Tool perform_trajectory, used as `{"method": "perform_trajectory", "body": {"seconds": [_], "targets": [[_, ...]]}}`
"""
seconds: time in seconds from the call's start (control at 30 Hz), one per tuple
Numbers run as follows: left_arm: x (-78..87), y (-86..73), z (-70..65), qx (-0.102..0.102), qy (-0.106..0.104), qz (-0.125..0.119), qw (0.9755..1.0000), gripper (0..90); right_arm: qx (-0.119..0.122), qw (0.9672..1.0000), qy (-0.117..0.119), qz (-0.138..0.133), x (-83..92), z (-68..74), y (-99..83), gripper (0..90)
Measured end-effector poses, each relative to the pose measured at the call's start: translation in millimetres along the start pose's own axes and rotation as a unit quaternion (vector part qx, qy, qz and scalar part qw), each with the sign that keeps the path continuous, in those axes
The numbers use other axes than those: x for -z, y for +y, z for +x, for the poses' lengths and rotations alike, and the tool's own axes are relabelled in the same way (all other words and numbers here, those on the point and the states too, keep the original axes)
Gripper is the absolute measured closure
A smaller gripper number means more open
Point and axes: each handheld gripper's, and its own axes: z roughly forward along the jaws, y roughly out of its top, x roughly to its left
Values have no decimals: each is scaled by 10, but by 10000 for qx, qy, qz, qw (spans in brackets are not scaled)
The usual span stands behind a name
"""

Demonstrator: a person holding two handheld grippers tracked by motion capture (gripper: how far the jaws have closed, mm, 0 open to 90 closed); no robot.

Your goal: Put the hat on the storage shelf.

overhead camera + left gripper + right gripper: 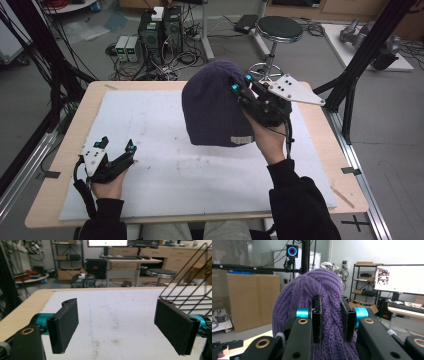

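Observation:
A dark purple knit beanie [212, 105] with a small pale label at its hem hangs above the white mat [165, 150], lifted clear of it near the right back. My right gripper [241, 87] is shut on the beanie's right side; in the right gripper view its two black jaws pinch a fold of the cable knit [331, 315]. My left gripper [117, 146] rests low at the mat's left front, held in a hand. In the left gripper view its jaws stand wide apart with nothing between the pads [65, 325].
The mat lies on a wooden table [75, 130]. A black wire rack [190, 290] stands at the right in the left gripper view. Behind the table are a black stool [279, 30], computer boxes [160, 30] and cables on the floor. Black frame posts [360, 65] rise at both sides.

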Motion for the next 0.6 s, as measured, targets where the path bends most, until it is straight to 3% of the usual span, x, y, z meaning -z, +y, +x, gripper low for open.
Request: {"method": "perform_trajectory", "body": {"seconds": [0.17,0.3,0.43,0.6], "targets": [[-15,62,-45,16,-469,-27,9989,209,-28,9999,95,-69,-84,81,-3,758],[-28,117,-76,56,-877,-105,9961,207,-34,9998,190,-39,-159,150,-11,758],[-47,161,-85,180,-1371,-137,9903,207,-54,9996,266,-39,-224,219,-10,758],[-84,195,-83,393,-1921,-184,9804,206,-60,9992,395,-12,-302,303,-8,757]]}}
